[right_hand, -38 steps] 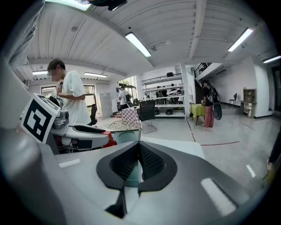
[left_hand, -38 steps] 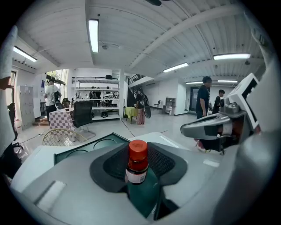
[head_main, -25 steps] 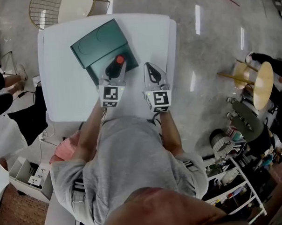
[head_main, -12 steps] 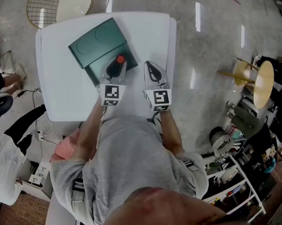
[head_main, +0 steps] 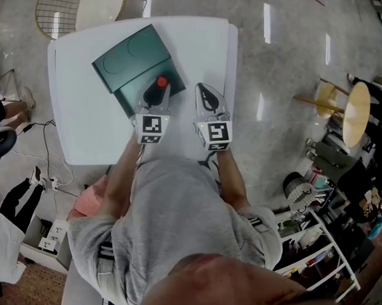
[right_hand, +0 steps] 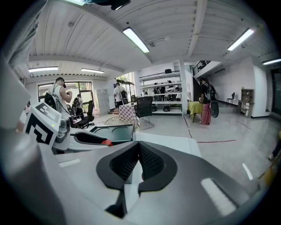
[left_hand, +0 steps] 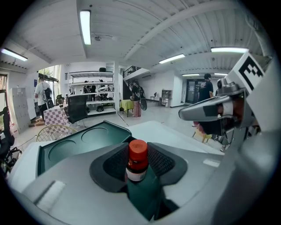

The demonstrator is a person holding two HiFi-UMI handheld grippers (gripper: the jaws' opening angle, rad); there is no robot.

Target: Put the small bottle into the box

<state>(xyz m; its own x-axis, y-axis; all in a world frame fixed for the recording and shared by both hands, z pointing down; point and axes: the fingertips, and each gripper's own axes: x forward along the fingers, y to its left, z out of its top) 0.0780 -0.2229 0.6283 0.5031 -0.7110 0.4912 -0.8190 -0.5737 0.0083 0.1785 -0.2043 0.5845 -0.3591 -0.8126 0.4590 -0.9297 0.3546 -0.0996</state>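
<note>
A small dark bottle (head_main: 154, 92) with a red cap is clamped upright between the pads of my left gripper (head_main: 156, 96). It hangs over the open part of the dark green box (head_main: 127, 60) on the white table (head_main: 88, 121). In the left gripper view the bottle (left_hand: 137, 160) stands between the jaws, with the box's lid (left_hand: 74, 147) behind it. My right gripper (head_main: 208, 102) rests to the right of the box, shut and empty (right_hand: 139, 165). In the right gripper view the box (right_hand: 116, 132) shows ahead on the left.
The table's right edge runs close to the right gripper. A wire chair (head_main: 58, 12) stands behind the table's far left corner. A round wooden stool (head_main: 353, 113) and a cluttered shelf cart (head_main: 321, 238) are on the floor to the right. Cables (head_main: 48, 142) lie to the left.
Both grippers and the bottle stay where they were. A person at the left edge of the floor has moved on.
</note>
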